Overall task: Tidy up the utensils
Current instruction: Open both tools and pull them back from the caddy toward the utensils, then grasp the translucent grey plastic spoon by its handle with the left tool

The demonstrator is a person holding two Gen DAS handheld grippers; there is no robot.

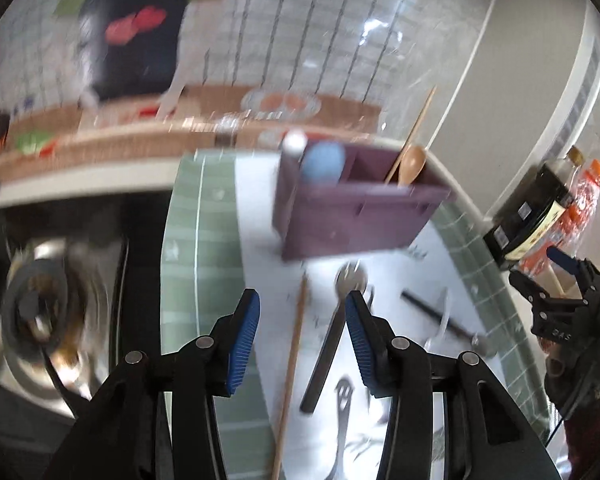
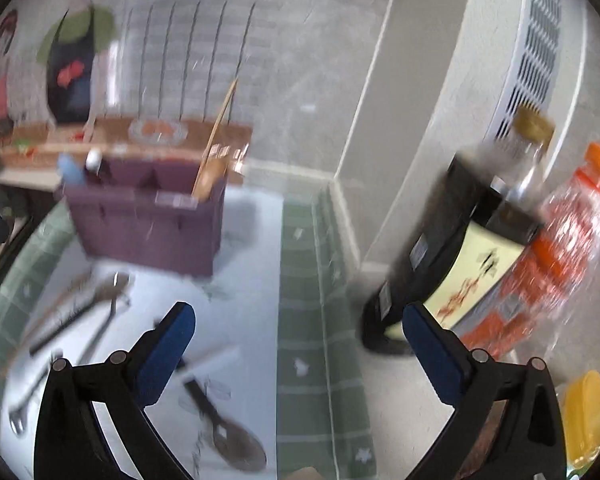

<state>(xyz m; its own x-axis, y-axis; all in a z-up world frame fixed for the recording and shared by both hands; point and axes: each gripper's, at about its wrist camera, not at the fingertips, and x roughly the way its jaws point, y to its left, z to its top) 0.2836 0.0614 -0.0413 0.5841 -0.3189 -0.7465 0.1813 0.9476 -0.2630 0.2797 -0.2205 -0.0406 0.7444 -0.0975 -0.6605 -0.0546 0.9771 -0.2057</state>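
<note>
Several utensils point(image 1: 324, 344) apparently lie loose on the surface point(image 1: 260, 240), few in the purple organizer point(image 1: 352, 208), both claws released and empty.

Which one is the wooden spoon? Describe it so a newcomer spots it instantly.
Find the purple caddy standing at the back of the white mat. The wooden spoon stands in its right-end compartment, bowl up, beside a thin wooden stick. It is the only tan, rounded bowl there; the far-left compartment holds blue and white pieces.
</note>
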